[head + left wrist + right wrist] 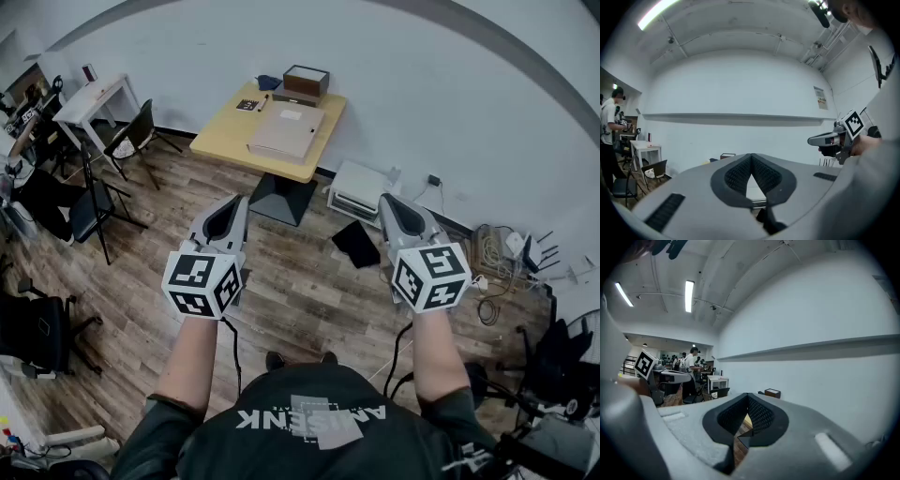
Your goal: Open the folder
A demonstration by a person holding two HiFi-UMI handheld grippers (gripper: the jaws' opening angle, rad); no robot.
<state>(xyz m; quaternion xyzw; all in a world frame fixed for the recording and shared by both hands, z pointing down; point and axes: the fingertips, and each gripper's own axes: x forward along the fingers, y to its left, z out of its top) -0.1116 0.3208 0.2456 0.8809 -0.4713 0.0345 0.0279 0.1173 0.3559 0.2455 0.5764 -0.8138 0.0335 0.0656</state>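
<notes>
A closed beige folder (286, 133) lies flat on the yellow table (217, 141) against the far wall. Both grippers are held up in mid-air well short of the table, side by side. The left gripper (235, 202) is shut with nothing between its jaws, and its dark ribbed pads (739, 174) meet at the tip. The right gripper (388, 202) is also shut and empty, its pads (760, 416) touching. A strip of the yellow table (746, 421) shows through the gap below the right jaws. Each gripper view catches the other gripper off to one side.
On the table behind the folder stand a brown box (307, 81) and a small dark item (248, 104). A white table (94, 96) and black chairs (89, 212) fill the left side. A white crate (360, 188), a black flat object (356, 244) and cables (497, 255) lie on the floor at right.
</notes>
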